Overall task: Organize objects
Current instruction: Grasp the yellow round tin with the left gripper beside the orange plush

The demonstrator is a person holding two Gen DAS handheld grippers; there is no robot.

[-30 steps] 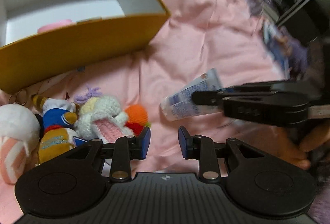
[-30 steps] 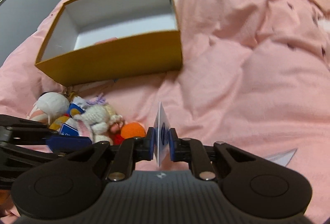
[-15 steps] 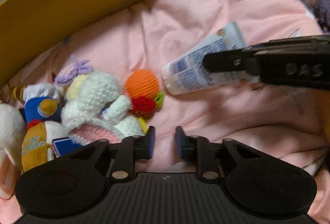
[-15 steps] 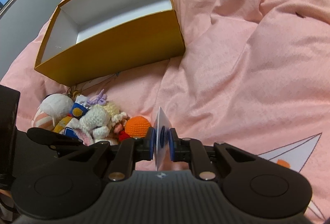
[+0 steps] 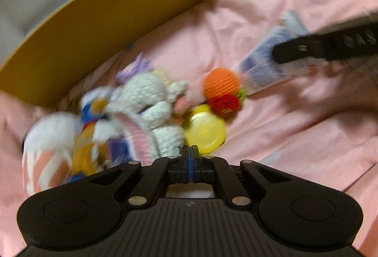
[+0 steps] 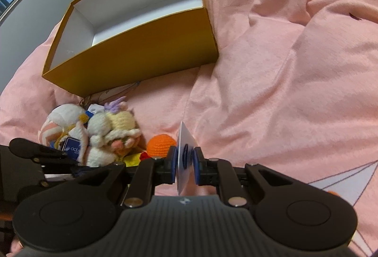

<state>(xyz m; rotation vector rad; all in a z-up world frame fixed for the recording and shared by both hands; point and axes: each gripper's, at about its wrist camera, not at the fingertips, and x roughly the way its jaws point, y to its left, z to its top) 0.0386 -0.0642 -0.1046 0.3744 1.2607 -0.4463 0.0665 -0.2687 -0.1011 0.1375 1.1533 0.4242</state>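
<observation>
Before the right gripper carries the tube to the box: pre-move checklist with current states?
1. Right gripper shut on the tube: ok, pads clamp its flat crimped end.
2. Tube clear of the toys: not ok, its cap end sits against the orange crochet ball.
3. Yellow box open on top: ok.
4. Room inside the box: cannot tell, the near wall hides most of the floor.
5. Left gripper out of the path: ok, shut with nothing between its fingers, low by the plush pile.
6. Left wrist view sharp: not ok, motion blur.
</observation>
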